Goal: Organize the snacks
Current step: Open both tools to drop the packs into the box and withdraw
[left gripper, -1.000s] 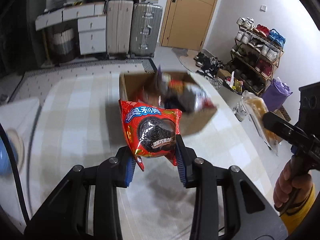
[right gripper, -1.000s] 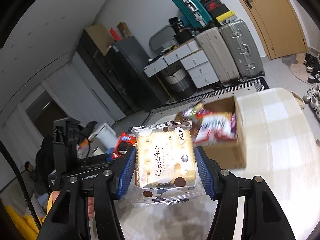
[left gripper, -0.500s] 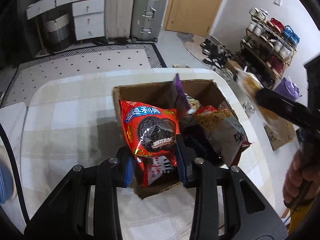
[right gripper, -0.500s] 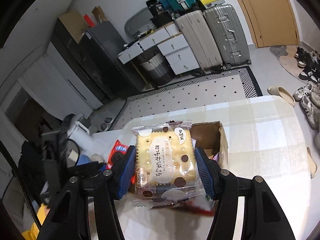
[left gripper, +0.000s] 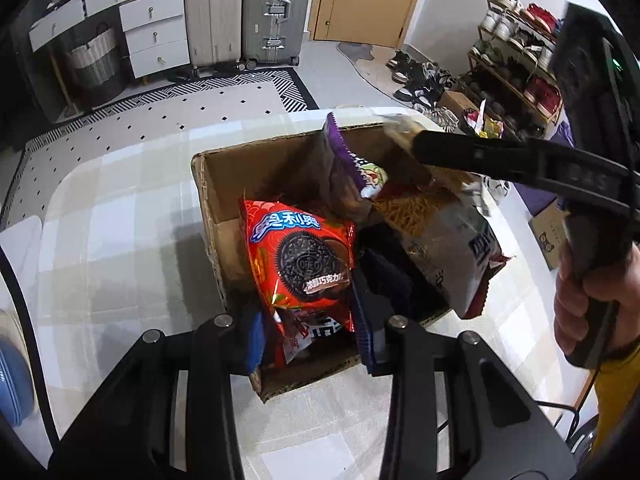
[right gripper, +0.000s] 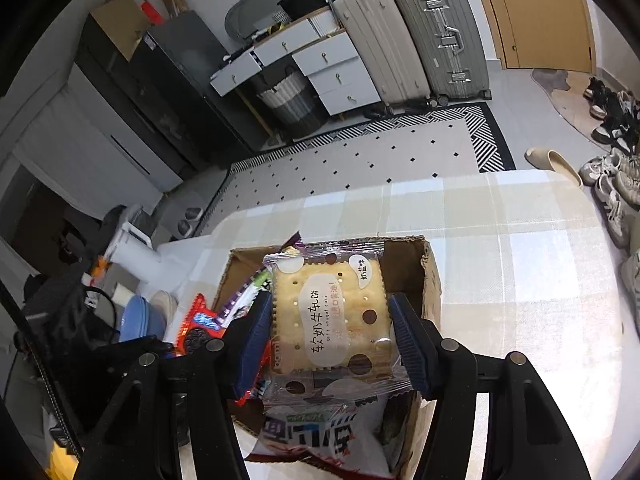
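Note:
My left gripper point(left gripper: 308, 316) is shut on a red Oreo packet point(left gripper: 300, 260) and holds it over the near left part of an open cardboard box point(left gripper: 208, 204) on the checked table. The box holds several snack bags, among them a purple bag point(left gripper: 344, 168) and a large noodle-print bag point(left gripper: 444, 240). My right gripper point(right gripper: 330, 344) is shut on a clear cracker packet point(right gripper: 332, 320) over the same box point(right gripper: 430, 276); it reaches in from the right in the left wrist view point(left gripper: 500, 160). The Oreo packet shows at the left in the right wrist view point(right gripper: 196, 324).
The checked tablecloth point(left gripper: 120, 220) lies around the box. A blue bowl point(right gripper: 138, 318) sits left of the box near the table edge. Suitcases point(left gripper: 248, 8), drawers point(left gripper: 152, 32), a patterned rug point(right gripper: 360, 152) and a shoe rack point(left gripper: 520, 48) stand beyond the table.
Both grippers have moved forward and down over the box, each still holding its packet. The box now fills more of both views.

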Tool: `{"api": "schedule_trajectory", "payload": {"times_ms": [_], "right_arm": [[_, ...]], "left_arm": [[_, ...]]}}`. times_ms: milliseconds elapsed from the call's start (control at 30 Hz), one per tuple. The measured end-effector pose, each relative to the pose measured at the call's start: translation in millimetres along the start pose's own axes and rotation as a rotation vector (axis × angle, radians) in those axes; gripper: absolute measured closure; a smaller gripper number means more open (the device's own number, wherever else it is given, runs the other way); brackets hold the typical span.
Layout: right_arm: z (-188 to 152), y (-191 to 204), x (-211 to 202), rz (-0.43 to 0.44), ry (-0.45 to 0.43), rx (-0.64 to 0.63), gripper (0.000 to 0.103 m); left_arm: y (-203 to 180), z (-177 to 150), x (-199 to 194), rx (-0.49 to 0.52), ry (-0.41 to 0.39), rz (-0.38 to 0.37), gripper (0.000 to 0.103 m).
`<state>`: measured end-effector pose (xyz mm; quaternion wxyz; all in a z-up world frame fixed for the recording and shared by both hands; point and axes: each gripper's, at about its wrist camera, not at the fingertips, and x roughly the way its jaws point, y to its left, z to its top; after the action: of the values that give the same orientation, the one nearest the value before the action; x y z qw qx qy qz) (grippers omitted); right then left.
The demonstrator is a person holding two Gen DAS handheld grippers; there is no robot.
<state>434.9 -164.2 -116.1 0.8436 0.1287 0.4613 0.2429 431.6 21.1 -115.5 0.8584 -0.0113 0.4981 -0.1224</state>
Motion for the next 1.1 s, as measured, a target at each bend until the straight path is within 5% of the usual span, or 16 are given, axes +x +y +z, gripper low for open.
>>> {"api": "schedule_trajectory", "payload": {"times_ms": [267, 1100], "right_arm": [[2, 0, 11, -0.021, 0.026, 0.001, 0.043], [5, 15, 17, -0.063, 0.040, -0.057, 0.043]], "left_arm": [[-7, -2, -3, 0.064, 0.028, 0.058, 0.052], [-3, -9, -58, 0.063, -0.079, 0.091, 0.039]]}}
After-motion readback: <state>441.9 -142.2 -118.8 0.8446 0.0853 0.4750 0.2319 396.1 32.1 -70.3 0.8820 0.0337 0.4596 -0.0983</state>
